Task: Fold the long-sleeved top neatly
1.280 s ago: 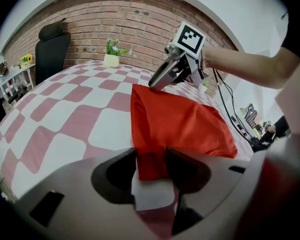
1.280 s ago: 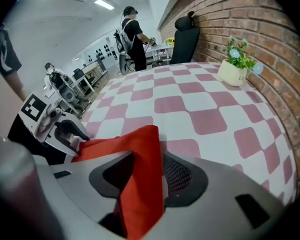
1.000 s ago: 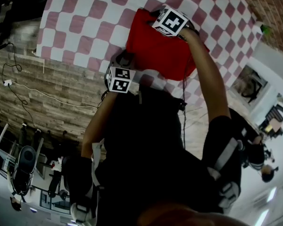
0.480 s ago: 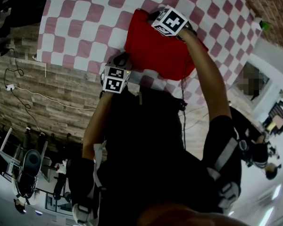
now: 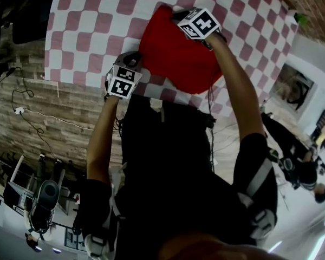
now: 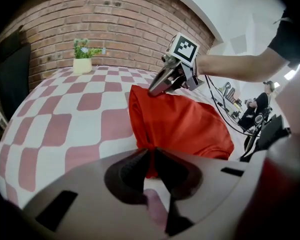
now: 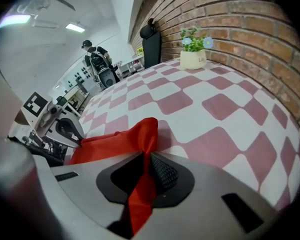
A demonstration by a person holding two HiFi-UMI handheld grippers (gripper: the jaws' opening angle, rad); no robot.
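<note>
The red long-sleeved top (image 5: pixel 173 53) lies bunched on the red-and-white checked tablecloth (image 5: pixel 92 20). My left gripper (image 5: pixel 135 59) pinches the top's near left edge. Its jaws are closing, with a fold of red cloth (image 6: pixel 180 124) pressed between them (image 6: pixel 151 156). My right gripper (image 5: pixel 177 16) holds the far edge. Its jaws are closing too, and a strip of the cloth (image 7: pixel 115 141) runs up between the pads (image 7: pixel 145 164). Each gripper shows in the other's view: the right gripper (image 6: pixel 157 86) and the left gripper (image 7: pixel 70 131), both with tips down on the fabric.
A small potted plant (image 6: pixel 82 59) (image 7: pixel 194 51) stands at the table's far end by the brick wall (image 6: pixel 115 19). A black chair (image 7: pixel 151 44) and a person (image 7: pixel 95 59) are beyond the table. Cables lie on the wood floor (image 5: pixel 38 107) to the left.
Both grippers' jaws have closed on the top's edges. The left gripper has slid left and up in the head view, and the cloth has drawn that way with it.
</note>
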